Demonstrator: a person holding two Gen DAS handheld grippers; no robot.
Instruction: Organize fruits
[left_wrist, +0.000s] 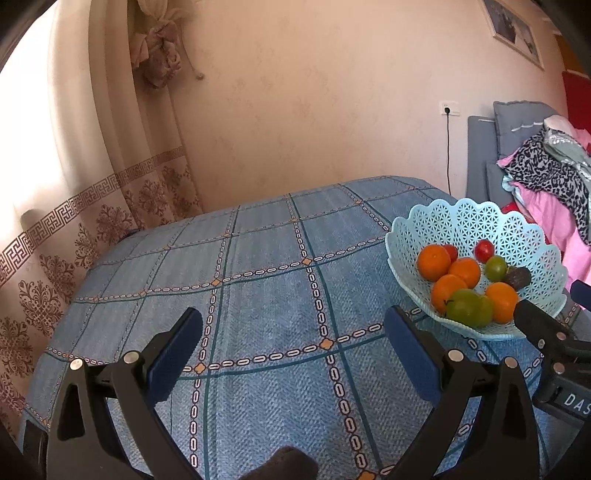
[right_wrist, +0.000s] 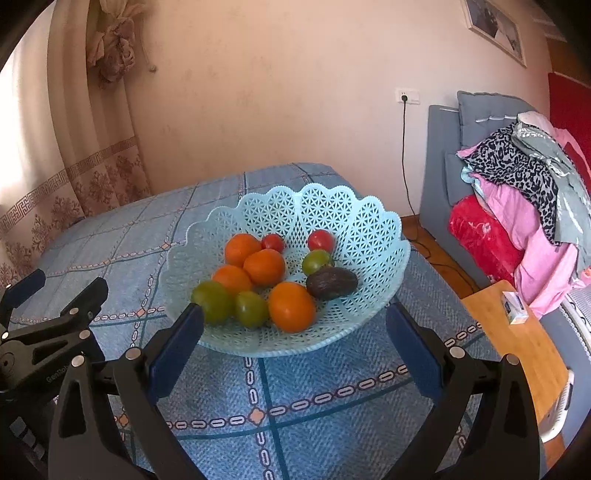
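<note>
Both grippers stand wide with nothing between their blue pads. From my left gripper (left_wrist: 293, 350) I look over bare blue checked cloth on the counter (left_wrist: 258, 280), and the pale blue lattice basket (left_wrist: 476, 221) sits at about two o'clock from it, near the counter's far right edge. My right gripper (right_wrist: 294, 339) faces that basket (right_wrist: 354, 221) straight on at twelve o'clock, its fingertips just short of the near rim; I cannot tell if they touch it.

All the fruit I can see lies inside the basket: four oranges (right_wrist: 264, 266), two red tomatoes (right_wrist: 320, 240) toward the far wall, three green fruits (right_wrist: 212, 301), and a dark avocado (right_wrist: 331, 282) at the right of the pile. At nine o'clock in the right wrist view I see the left gripper, apart from the basket.
</note>
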